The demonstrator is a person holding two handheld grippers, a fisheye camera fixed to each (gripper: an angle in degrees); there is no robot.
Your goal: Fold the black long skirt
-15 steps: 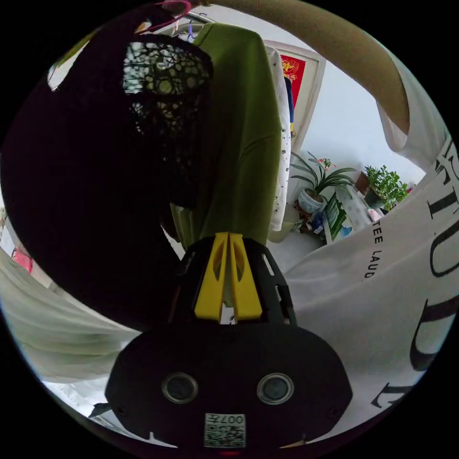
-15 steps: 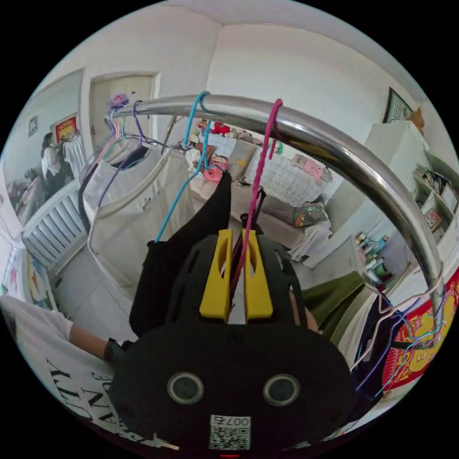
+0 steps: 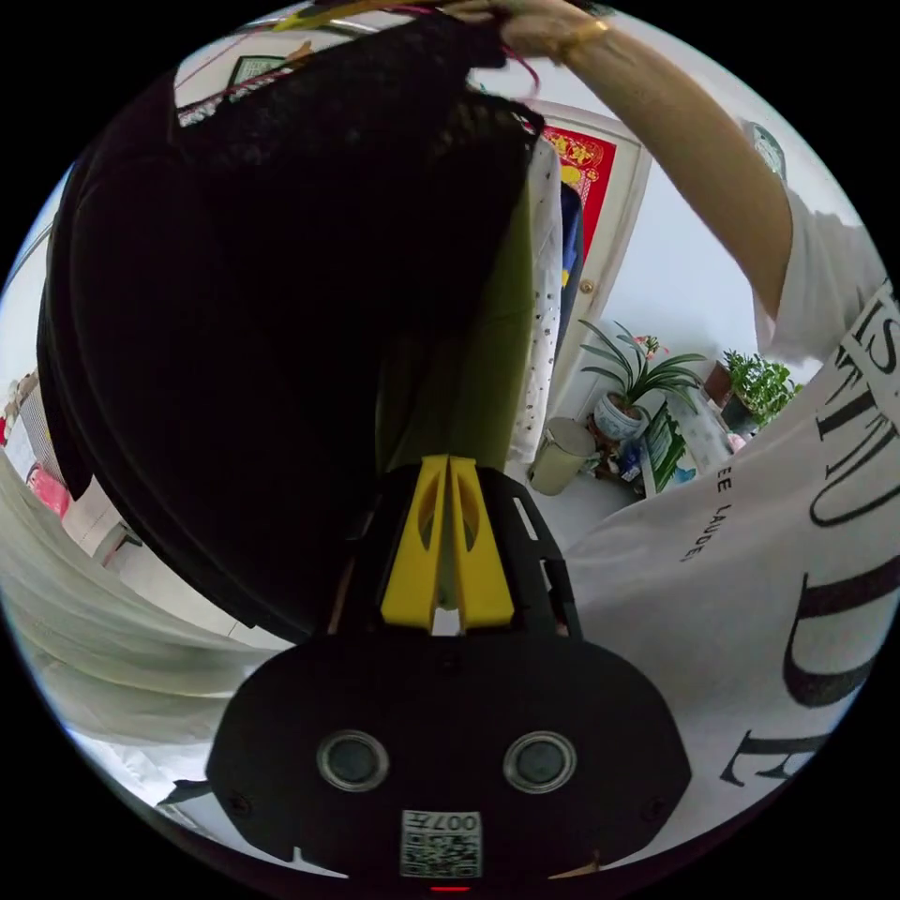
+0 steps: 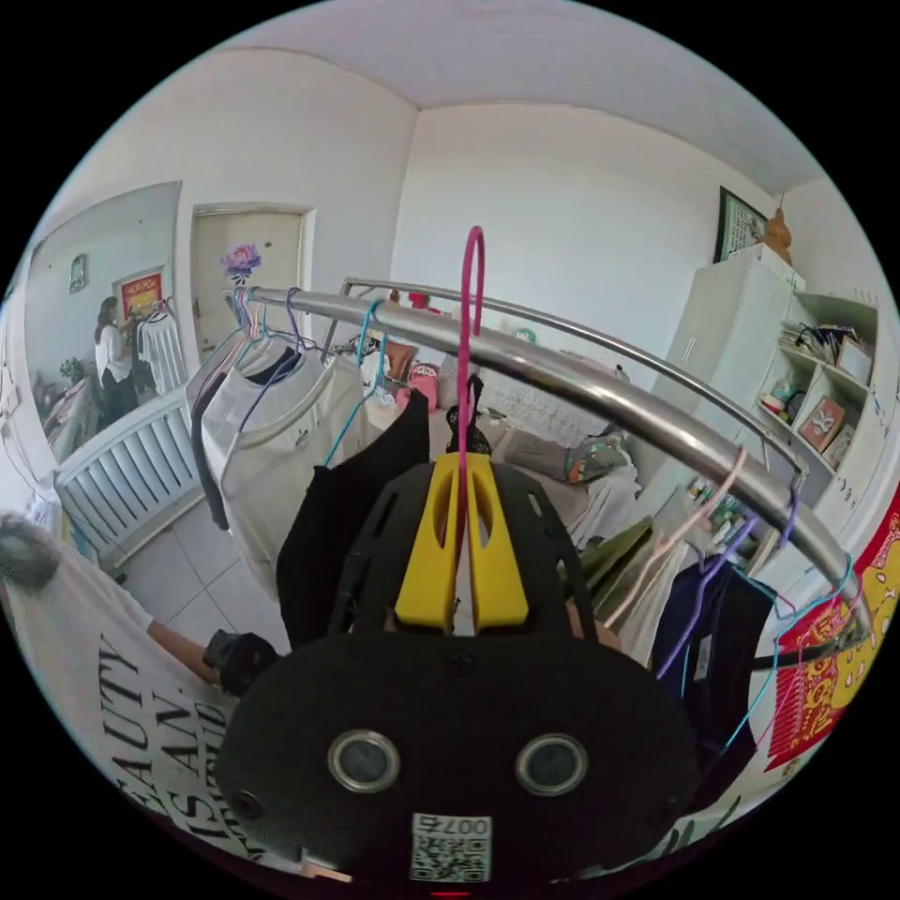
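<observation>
The black long skirt (image 3: 234, 356), lace at its top, hangs close in front of the left gripper view, partly covering a green garment (image 3: 469, 375). My left gripper (image 3: 448, 464) points at it from below, jaws shut with nothing between them. In the right gripper view my right gripper (image 4: 461, 459) is shut on the stem of a pink hanger (image 4: 466, 281), whose hook stands above the steel rail (image 4: 581, 384). The skirt (image 4: 342, 525) drapes down from that hanger beside the jaws. A raised arm (image 3: 694, 159) reaches up to the skirt's top.
Several hangers with a cream garment (image 4: 272, 441) and dark clothes (image 4: 703, 619) fill the rail on both sides. Potted plants (image 3: 628, 375) and a bin (image 3: 562, 455) stand on the floor by a door. A white cabinet (image 4: 731, 328) and a radiator (image 4: 122, 469) line the walls.
My right gripper has lifted the pink hanger, so its hook has come off the rail and now stands above it. The skirt has risen and swung across the green garment.
</observation>
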